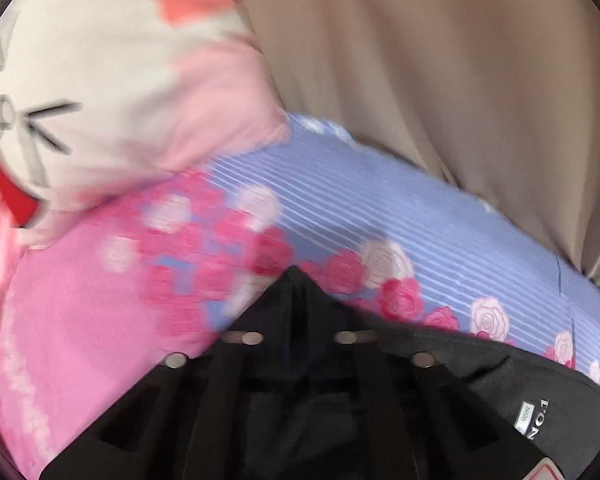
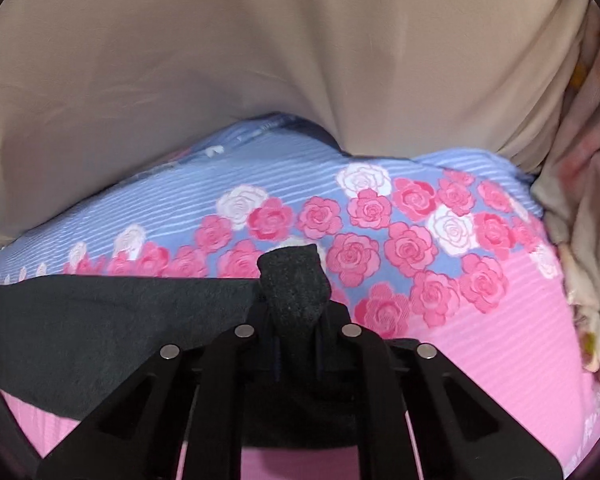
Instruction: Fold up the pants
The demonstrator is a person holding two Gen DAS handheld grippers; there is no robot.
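Note:
The black pants (image 1: 500,376) lie on a bed sheet printed with roses (image 1: 340,208); a white label with letters shows near their edge. My left gripper (image 1: 294,304) is shut on a corner of the pants, and the cloth rises to a peak between the jaws. In the right wrist view the pants (image 2: 100,320) spread to the left over the same sheet (image 2: 480,340). My right gripper (image 2: 295,312) is shut on another edge of the pants, with a bunched tuft of dark cloth standing up out of the jaws. The fingertips of both grippers are hidden by the cloth.
A pink and white pillow with a cartoon face (image 1: 112,92) lies at the left end of the bed. A beige fabric wall (image 2: 300,60) rises just behind the sheet. A crumpled pale blanket (image 2: 580,248) is heaped at the right.

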